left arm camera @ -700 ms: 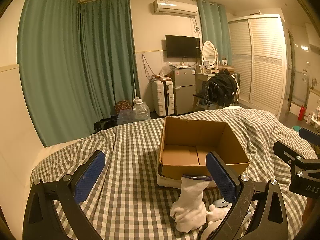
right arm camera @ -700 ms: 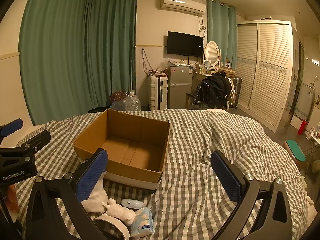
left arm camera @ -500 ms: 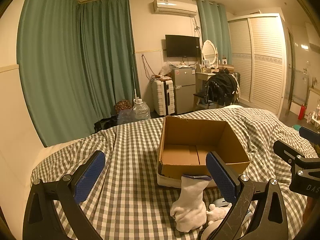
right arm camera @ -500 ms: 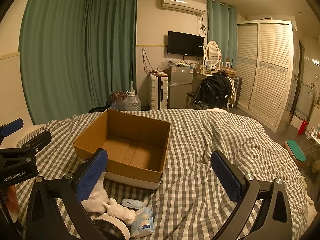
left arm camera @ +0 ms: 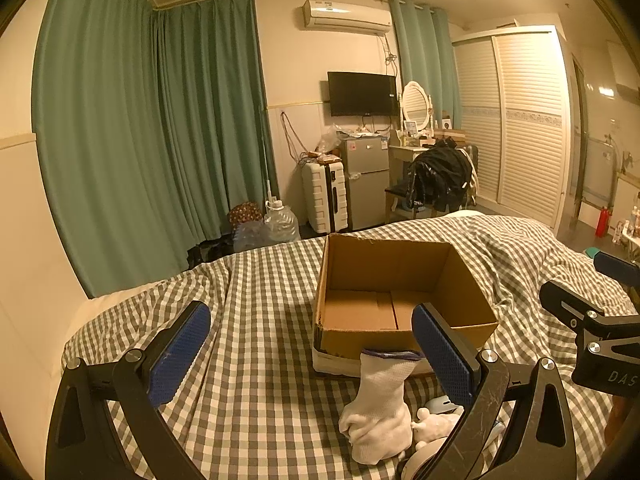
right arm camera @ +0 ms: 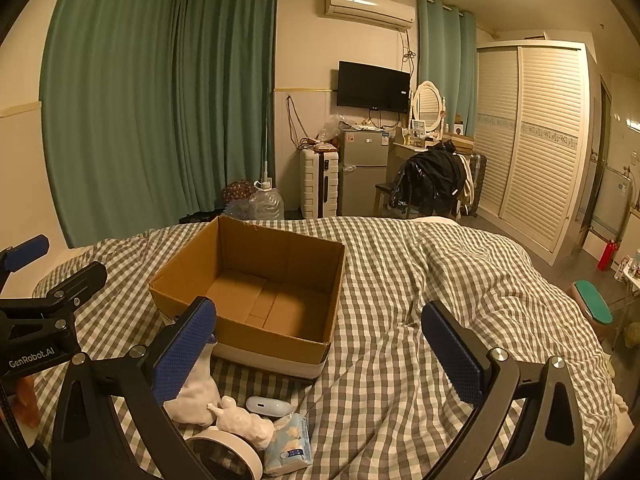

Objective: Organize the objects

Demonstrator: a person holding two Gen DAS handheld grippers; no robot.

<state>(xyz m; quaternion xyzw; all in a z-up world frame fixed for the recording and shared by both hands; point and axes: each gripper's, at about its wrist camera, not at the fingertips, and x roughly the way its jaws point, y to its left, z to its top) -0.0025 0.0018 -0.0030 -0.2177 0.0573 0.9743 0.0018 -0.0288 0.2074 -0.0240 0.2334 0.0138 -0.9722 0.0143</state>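
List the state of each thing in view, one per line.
cardboard box: open, empty, upright on the bed
left gripper: open, holding nothing
right gripper: open, holding nothing
white sock: lying loose beside the box
tissue pack: lying on the bed
wardrobe doors: shut

Grey-and-white check across bedspread [right arm camera: 400,280]. Plain brown cardboard box [right arm camera: 280,272], w/ white band along base. Black frames, blue dimpled pads [left arm camera: 180,352] on left gripper [left arm camera: 308,352]; same black and blue on right gripper [right arm camera: 320,352]. White knit glove [left arm camera: 380,408], purple trim at cuff. White figurine [right arm camera: 240,424], white oval case [right arm camera: 266,405], pale blue printed tissue pack [right arm camera: 290,442], white tape roll [right arm camera: 236,450]. Teal-green curtains [right arm camera: 160,100]. Black TV [right arm camera: 372,86], silver-grey fridge [right arm camera: 364,168], white ribbed suitcase [right arm camera: 318,182], cream slatted wardrobe [right arm camera: 532,140], red extinguisher [right arm camera: 606,254].
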